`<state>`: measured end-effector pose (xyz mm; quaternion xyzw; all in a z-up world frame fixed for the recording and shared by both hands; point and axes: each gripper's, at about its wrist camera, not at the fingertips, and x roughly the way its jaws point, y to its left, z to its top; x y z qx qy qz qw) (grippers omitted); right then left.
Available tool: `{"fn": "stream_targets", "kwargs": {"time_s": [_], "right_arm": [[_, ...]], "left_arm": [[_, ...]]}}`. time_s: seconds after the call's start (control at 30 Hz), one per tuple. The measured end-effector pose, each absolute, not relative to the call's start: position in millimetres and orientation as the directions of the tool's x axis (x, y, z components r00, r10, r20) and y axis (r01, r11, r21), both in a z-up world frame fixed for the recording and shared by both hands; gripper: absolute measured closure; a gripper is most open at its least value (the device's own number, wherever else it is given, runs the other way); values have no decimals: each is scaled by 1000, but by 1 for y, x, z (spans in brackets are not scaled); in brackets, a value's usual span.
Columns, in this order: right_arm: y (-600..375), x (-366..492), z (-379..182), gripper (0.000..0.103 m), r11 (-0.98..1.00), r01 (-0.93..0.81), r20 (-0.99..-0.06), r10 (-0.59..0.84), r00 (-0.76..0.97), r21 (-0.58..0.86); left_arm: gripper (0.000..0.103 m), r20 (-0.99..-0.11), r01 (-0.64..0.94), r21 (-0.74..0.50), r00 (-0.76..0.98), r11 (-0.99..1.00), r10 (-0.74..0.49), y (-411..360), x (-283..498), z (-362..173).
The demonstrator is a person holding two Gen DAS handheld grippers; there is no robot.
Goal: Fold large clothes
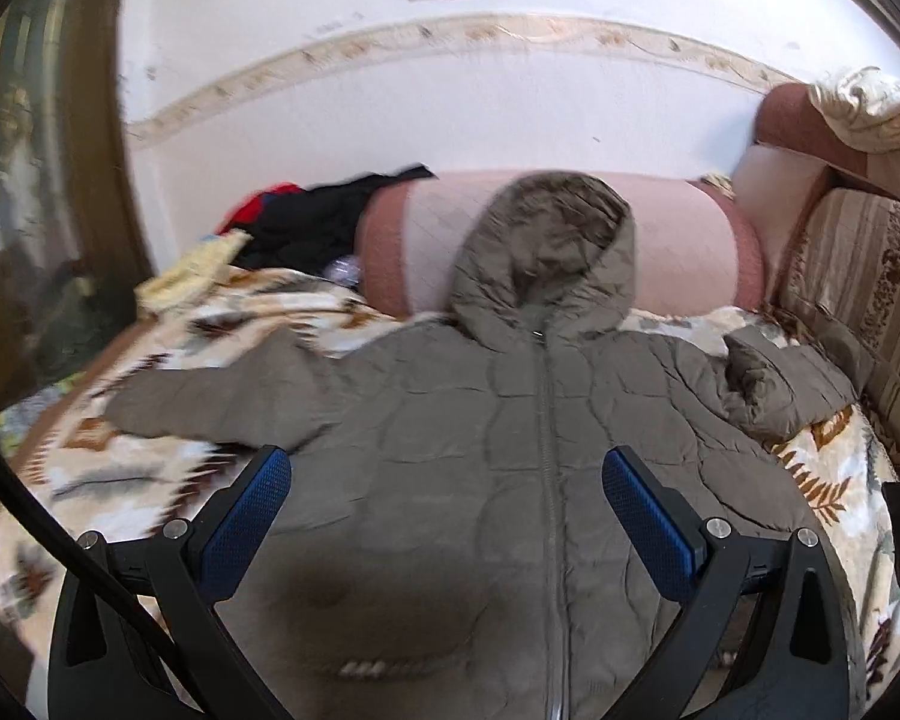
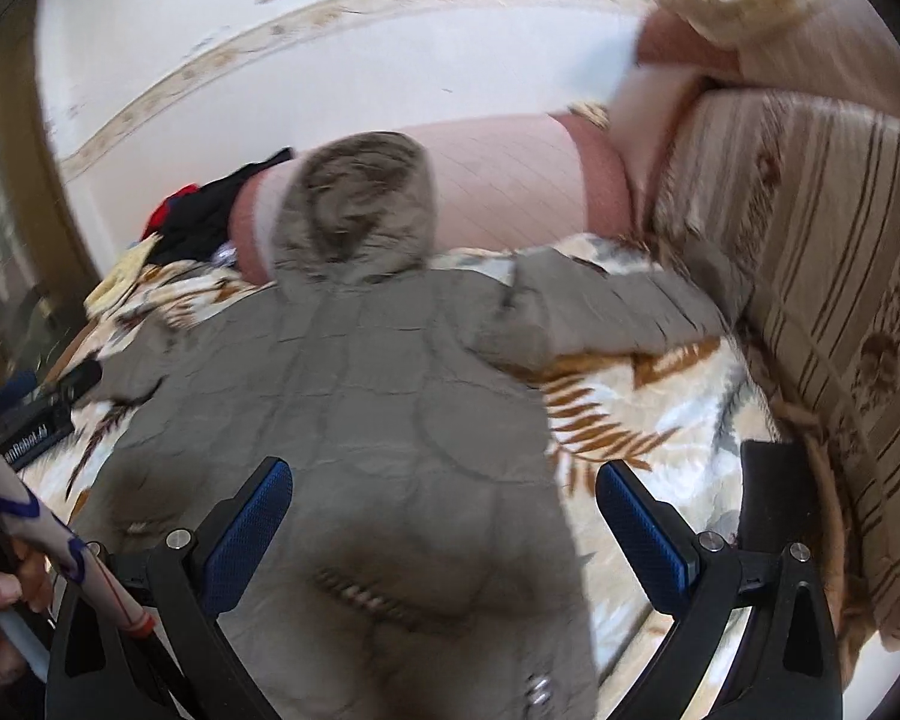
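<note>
The hooded puffer jacket (image 1: 510,420) lies spread front-up on the patterned blanket (image 1: 120,480), zipped, straight ahead of both grippers. No fold made yet; both sleeves are still out, one (image 1: 774,384) bunched ahead to the right. Left gripper (image 1: 444,510) hangs released and empty above the chest; right gripper (image 2: 444,516), likewise spread wide, above the hem.

Zipped grey hooded jacket (image 1: 480,420) flat beneath wide-spread left gripper (image 1: 444,516).

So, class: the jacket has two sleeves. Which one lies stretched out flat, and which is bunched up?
The sleeve toward the dark clothes pile lies straight on the blanket. The sleeve beside the striped sofa back is crumpled back on itself.
</note>
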<state>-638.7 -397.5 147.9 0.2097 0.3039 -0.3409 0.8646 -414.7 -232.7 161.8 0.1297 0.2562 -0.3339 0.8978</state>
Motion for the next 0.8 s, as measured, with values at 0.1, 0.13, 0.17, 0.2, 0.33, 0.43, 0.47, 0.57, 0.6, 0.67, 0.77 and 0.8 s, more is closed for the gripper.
{"fn": "stream_targets", "kwargs": {"time_s": [0.1, 0.13, 0.17, 0.2, 0.33, 0.43, 0.47, 0.57, 0.6, 0.67, 0.77, 0.8], "right_arm": [[-447, -653, 134, 0, 605, 769, -696, -461, 550, 207], [-469, -661, 130, 1, 571, 789, -704, -464, 537, 225], [-485, -666, 126, 1, 545, 807, -712, -472, 519, 228], [-502, -671, 123, 3, 521, 821, -719, -476, 506, 233], [-583, -693, 114, 14, 390, 873, -736, -491, 467, 294], [-634, -699, 107, 22, 312, 901, -739, -521, 427, 301], [-647, -700, 104, 28, 295, 909, -738, -534, 412, 294], [-689, -697, 87, 36, 232, 927, -756, -537, 375, 295], [-701, -697, 81, 36, 213, 930, -757, -539, 368, 300], [-720, -695, 72, 36, 170, 944, -763, -557, 328, 282], [-744, -694, 62, 36, 144, 948, -760, -568, 314, 284], [-751, -694, 58, 36, 133, 953, -765, -571, 298, 272]], "left_arm": [[0, -594, 695, 49, 598, 717, -539, -246, -391, 126], [0, -617, 700, 42, 579, 713, -533, -249, -385, 116], [0, -637, 704, 41, 565, 709, -524, -251, -380, 110], [0, -667, 710, 36, 541, 703, -512, -255, -371, 105], [0, -654, 698, 24, 552, 716, -516, -253, -358, 103], [0, -665, 693, -4, 537, 721, -519, -249, -350, 101], [0, -668, 692, -9, 533, 722, -519, -249, -348, 100], [0, -675, 688, -14, 528, 725, -515, -248, -344, 99], [0, -677, 688, -19, 526, 726, -516, -248, -344, 99], [0, -680, 685, -24, 522, 728, -514, -248, -342, 97], [0, -691, 682, -33, 513, 731, -510, -249, -338, 93], [0, -694, 679, -31, 514, 734, -505, -250, -337, 91]]}}
